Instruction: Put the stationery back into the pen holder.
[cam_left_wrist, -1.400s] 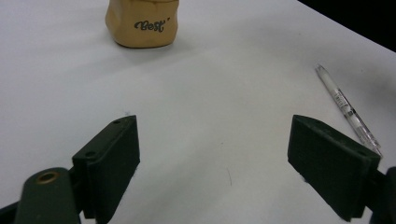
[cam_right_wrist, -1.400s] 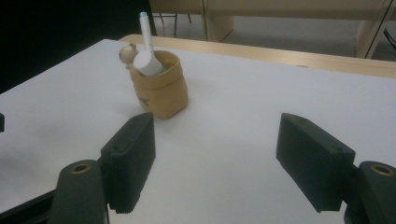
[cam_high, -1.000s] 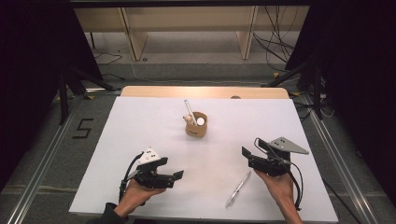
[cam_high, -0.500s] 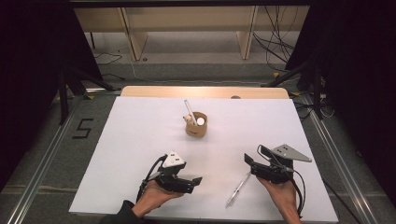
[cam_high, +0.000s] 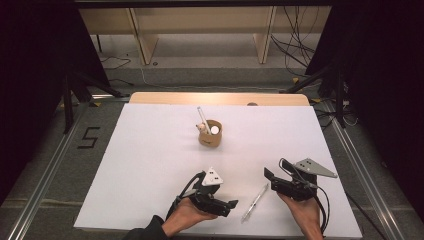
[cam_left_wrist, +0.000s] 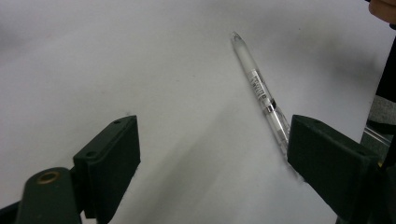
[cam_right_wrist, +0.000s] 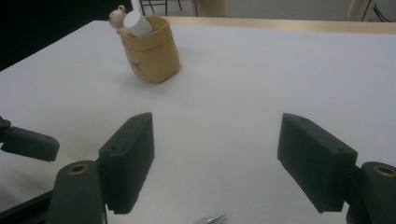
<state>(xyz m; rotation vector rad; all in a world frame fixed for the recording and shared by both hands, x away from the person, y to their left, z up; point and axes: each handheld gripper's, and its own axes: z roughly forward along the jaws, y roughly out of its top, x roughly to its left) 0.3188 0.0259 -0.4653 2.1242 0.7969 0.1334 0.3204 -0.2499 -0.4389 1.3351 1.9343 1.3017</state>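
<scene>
A clear pen (cam_high: 255, 202) lies on the white table (cam_high: 150, 150) near its front edge, between my two grippers. My left gripper (cam_high: 229, 205) is just left of the pen, pointing right at it, jaws open. In the left gripper view the pen (cam_left_wrist: 259, 88) runs diagonally, its near end beside the right jaw, and the left gripper (cam_left_wrist: 217, 140) holds nothing. My right gripper (cam_high: 268, 176) sits right of the pen, open and empty. In the right gripper view the gripper (cam_right_wrist: 219, 140) faces a tan cup (cam_right_wrist: 150, 46); the pen's end (cam_right_wrist: 212, 218) peeks in below.
The tan cup (cam_high: 210, 134) stands mid-table, holding a white pen, a white cap and a small bear figure. A wooden strip (cam_high: 220, 98) borders the table's far edge. Metal rails run along both sides on the floor.
My left gripper has slid to the right along the front edge until it is close beside the pen. The right gripper has shifted only slightly. The pen and cup have stayed put.
</scene>
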